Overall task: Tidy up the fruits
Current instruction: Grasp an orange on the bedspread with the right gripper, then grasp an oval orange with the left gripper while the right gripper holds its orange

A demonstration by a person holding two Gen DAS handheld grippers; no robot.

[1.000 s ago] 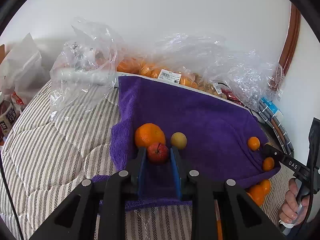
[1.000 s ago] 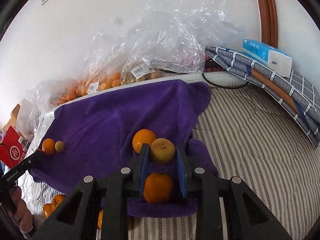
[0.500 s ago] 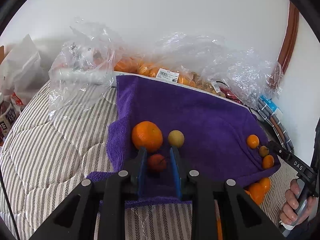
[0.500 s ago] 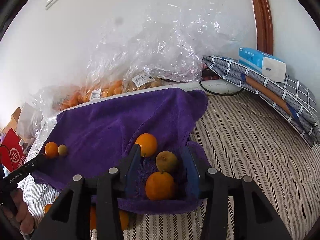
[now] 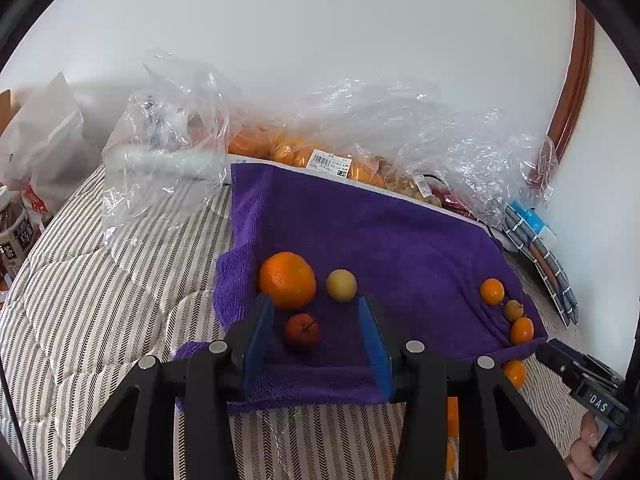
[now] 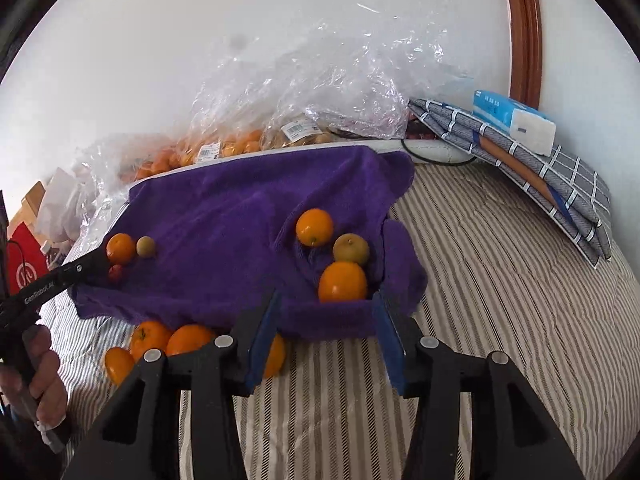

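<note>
With left gripper (image 5: 316, 332) spread wide, small red fruit (image 5: 302, 331) lies loose between pads on purple towel (image 5: 400, 240); large orange (image 5: 287, 280), yellow fruit (image 5: 341, 285) just ahead. Right gripper (image 6: 326, 330) likewise released, empty; orange (image 6: 343, 282) just beyond tips, greenish fruit (image 6: 351, 249) behind it.
</note>
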